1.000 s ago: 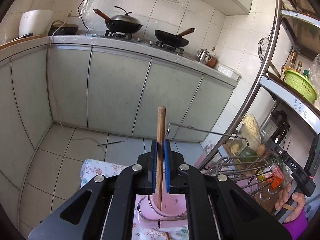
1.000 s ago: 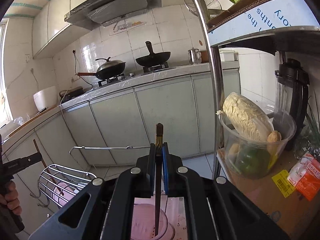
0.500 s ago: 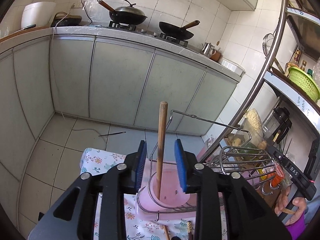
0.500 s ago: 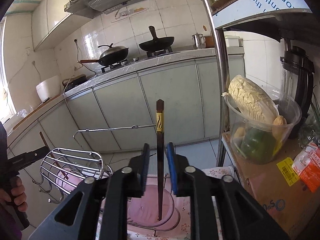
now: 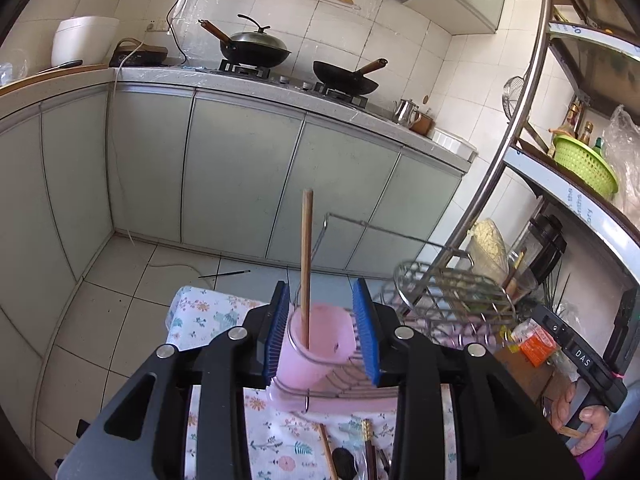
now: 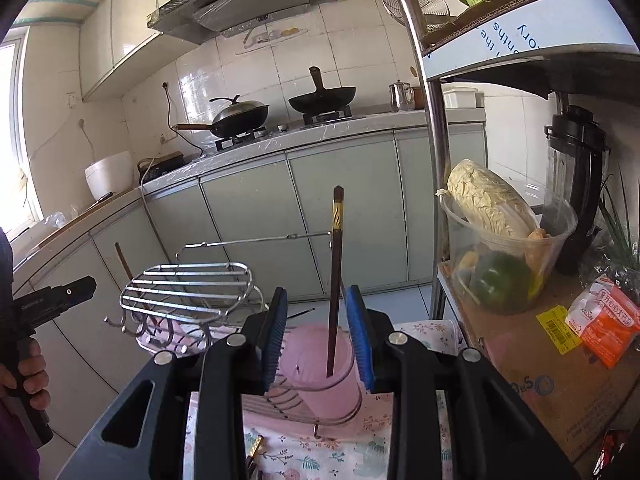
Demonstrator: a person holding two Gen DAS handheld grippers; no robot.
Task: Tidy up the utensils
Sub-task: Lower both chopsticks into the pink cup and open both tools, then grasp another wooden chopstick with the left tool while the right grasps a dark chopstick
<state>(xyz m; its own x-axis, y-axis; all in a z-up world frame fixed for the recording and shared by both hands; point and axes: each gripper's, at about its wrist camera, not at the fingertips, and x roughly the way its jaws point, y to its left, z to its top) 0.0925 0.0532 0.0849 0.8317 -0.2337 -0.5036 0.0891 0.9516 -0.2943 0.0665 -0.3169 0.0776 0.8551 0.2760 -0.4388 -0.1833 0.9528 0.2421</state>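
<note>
Nearest in the left wrist view, the left claw (image 5: 322, 330) is spreading, its blue pads clear of the wooden chopstick (image 5: 307, 264) that stands between them. That chopstick rests upright in a pink cup (image 5: 316, 354) seated in a ring of the wire rack (image 5: 444, 300). In front of that cup, on the floral cloth (image 5: 208, 316) covering the worktop, lie loose utensils: one wooden stick and at least one dark chopstick with a gold band, though the claw body hides part of them, so the count is uncertain.

In the right wrist view the right claw (image 6: 318, 334) stands parted, pads touching nothing, with one dark chopstick (image 6: 335, 280) between them. It leans in a second pink cup (image 6: 320, 364), also held by a rack ring. So two pink cups show, each with a single chopstick.

To the right of this cup, on the shelf, a clear plastic tub (image 6: 508, 256) holds one napa cabbage, one green pepper and some yellowish pieces. An orange packet (image 6: 604, 316) lies just beside the tub, and a black blender (image 6: 576, 184) stands behind it.

Beyond the cups, across the floor, the far counter carries two woks (image 5: 256, 50), one of them lidded, one metal kettle (image 5: 406, 110) and one white rice cooker (image 5: 82, 40). A green basket (image 5: 584, 164) sits on the upper shelf.
</note>
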